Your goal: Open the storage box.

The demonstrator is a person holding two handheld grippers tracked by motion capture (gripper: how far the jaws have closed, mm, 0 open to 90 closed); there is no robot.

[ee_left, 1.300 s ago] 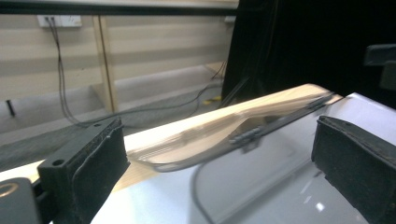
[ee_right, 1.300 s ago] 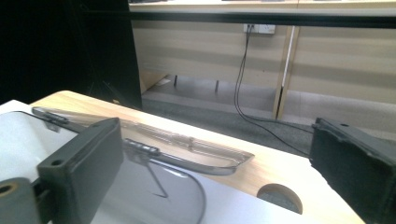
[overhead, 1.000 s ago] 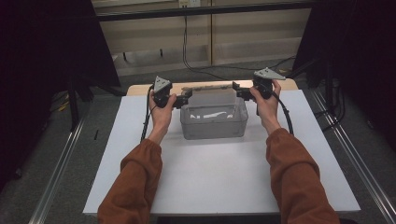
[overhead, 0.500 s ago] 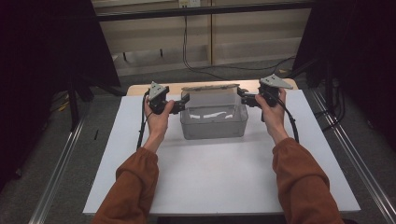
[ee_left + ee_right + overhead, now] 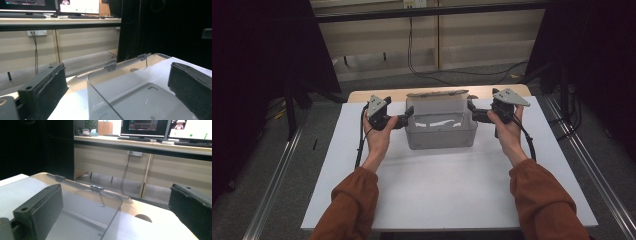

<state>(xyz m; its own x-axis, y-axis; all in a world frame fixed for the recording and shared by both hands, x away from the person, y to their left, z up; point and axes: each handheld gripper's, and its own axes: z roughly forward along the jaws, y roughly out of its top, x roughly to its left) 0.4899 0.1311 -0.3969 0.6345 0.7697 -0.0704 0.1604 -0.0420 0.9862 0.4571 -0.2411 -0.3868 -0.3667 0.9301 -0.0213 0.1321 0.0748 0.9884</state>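
The left gripper (image 5: 408,116) sits at the left end of the clear box (image 5: 441,131), jaws spread wide astride its wall. The box stands at the far middle of the white table (image 5: 447,190), lid up. The right gripper (image 5: 472,111) straddles the box's right end, jaws apart.

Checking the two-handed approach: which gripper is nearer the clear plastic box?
Left, though only slightly. The left gripper has its open jaws at the clear box's left wall, straddling its rim; the right gripper sits just off the right wall, also open.
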